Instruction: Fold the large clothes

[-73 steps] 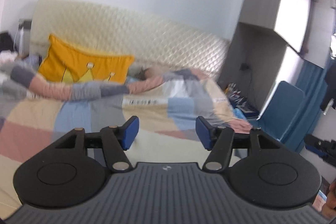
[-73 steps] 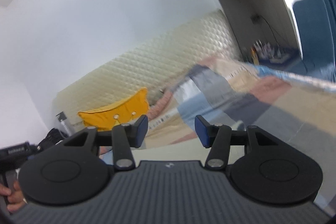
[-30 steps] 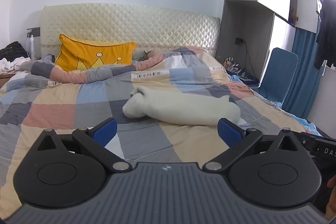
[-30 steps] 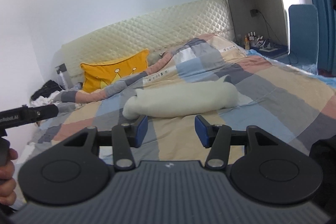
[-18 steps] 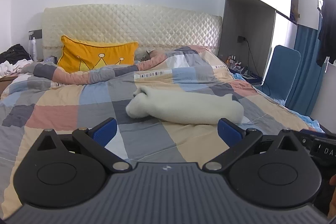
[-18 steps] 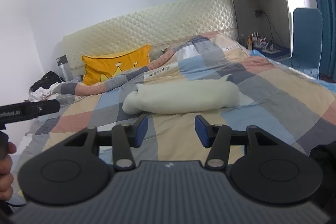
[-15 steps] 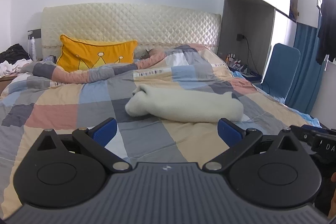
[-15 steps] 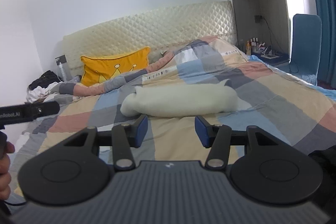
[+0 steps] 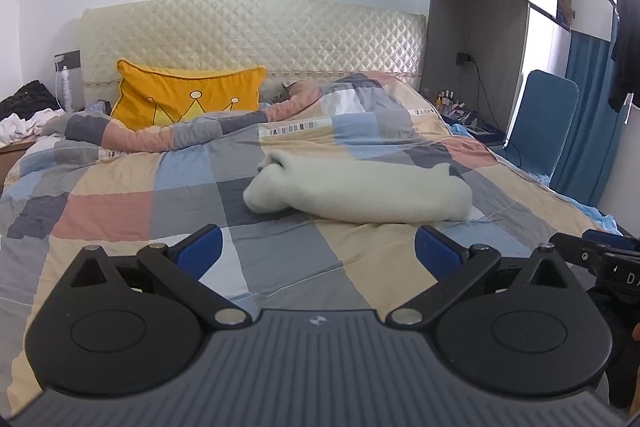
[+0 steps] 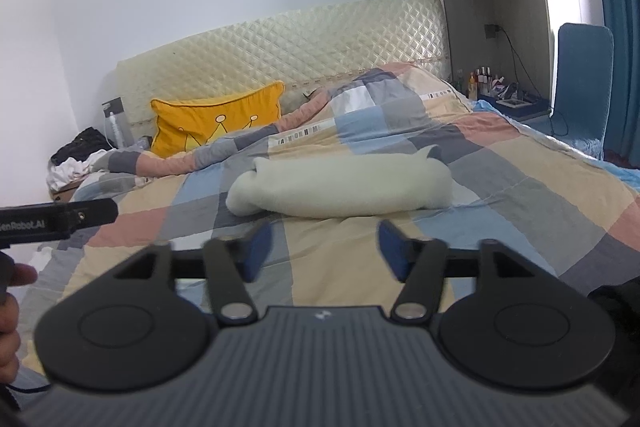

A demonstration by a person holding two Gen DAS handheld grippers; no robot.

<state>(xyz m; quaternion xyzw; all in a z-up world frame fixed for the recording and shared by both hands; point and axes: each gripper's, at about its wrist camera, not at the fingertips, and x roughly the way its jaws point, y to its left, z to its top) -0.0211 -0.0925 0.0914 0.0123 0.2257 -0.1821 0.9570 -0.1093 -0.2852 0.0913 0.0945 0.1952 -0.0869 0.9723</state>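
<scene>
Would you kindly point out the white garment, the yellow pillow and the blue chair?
White garment (image 9: pixel 372 193): left wrist view, middle of the folded bundle.
Yellow pillow (image 10: pixel 218 123): right wrist view, its front face.
Blue chair (image 9: pixel 550 119): left wrist view, its backrest.

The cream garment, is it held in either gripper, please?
No, the garment lies on the quilt, beyond both open grippers.
</scene>
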